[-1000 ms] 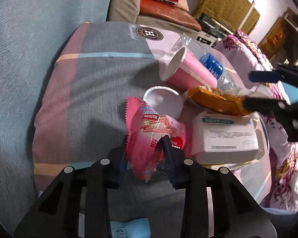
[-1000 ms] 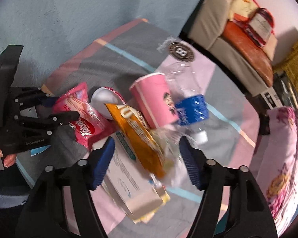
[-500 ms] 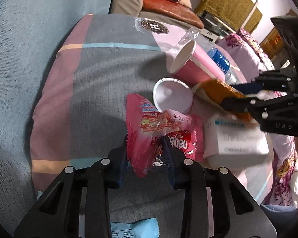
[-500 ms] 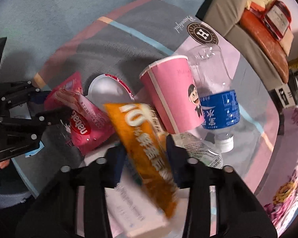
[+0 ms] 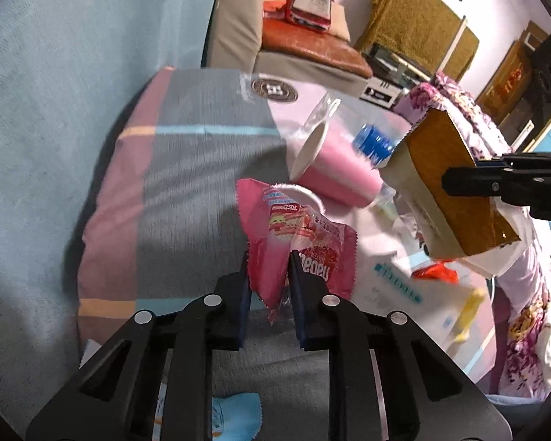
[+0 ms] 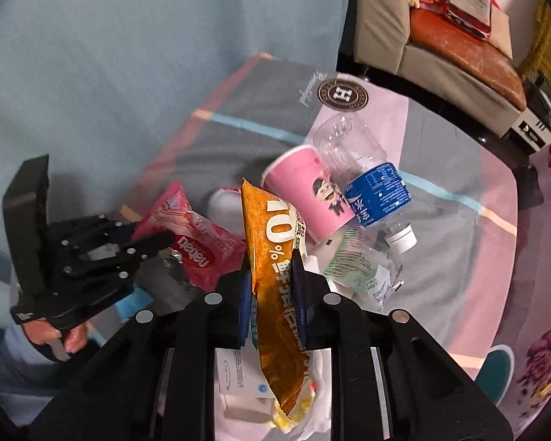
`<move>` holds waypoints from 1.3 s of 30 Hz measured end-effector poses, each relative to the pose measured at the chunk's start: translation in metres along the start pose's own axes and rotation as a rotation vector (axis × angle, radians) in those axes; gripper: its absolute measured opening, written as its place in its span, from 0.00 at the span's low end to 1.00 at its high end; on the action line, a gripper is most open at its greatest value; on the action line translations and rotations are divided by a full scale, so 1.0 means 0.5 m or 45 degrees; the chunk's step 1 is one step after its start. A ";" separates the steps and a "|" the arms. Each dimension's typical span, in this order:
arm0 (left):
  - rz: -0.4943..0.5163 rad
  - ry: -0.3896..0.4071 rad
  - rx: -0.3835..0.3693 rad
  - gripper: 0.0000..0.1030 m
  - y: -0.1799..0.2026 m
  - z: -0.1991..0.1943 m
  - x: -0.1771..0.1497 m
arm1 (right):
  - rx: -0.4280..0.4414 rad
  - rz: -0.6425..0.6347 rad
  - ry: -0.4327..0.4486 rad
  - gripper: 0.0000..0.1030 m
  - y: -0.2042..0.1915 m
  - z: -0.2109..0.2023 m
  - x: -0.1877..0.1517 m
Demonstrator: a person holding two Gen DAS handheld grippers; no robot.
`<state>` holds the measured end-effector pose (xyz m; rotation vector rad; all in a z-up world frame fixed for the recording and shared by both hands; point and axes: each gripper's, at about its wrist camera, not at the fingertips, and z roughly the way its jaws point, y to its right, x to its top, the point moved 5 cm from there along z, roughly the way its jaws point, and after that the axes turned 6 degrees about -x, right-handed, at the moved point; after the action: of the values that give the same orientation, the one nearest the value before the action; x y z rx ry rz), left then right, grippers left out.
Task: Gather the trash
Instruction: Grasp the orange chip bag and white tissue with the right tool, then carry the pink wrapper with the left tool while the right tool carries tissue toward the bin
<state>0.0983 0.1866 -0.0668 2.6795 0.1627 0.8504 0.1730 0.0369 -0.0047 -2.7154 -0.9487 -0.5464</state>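
Both jaws just closed: left gripper (image 5: pixel 268 286) pinching pink wafer wrapper (image 5: pixel 294 242), right gripper (image 6: pixel 272 286) pinching orange snack packet (image 6: pixel 275 275). Next, probably carrying to bin.

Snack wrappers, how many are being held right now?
2. The pink wrapper is pinched in the left hand-held gripper; the orange wrapper is in the right hand-held gripper. Others may lie hidden in the pile.

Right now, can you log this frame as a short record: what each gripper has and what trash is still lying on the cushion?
left gripper: jaws just closing, shut on pink wrapper
right gripper: jaws just closing, shut on orange wrapper
still lying: pink cup, plastic bottle, white packet
surface: striped cushion
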 end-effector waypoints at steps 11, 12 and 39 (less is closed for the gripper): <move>0.109 0.035 -0.063 0.19 0.102 -0.044 0.008 | -0.077 0.170 0.049 0.18 0.095 -0.052 -0.071; 0.114 0.030 -0.074 0.19 0.110 -0.042 0.007 | -0.106 0.190 0.048 0.18 0.112 -0.052 -0.083; 0.144 -0.098 -0.081 0.19 0.188 0.059 0.001 | 0.039 0.541 -0.175 0.56 0.259 0.089 -0.323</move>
<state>0.1167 0.0900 -0.0575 2.6772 -0.0342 0.7698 0.1504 -0.1382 -0.1216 -2.8335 -0.3769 -0.2633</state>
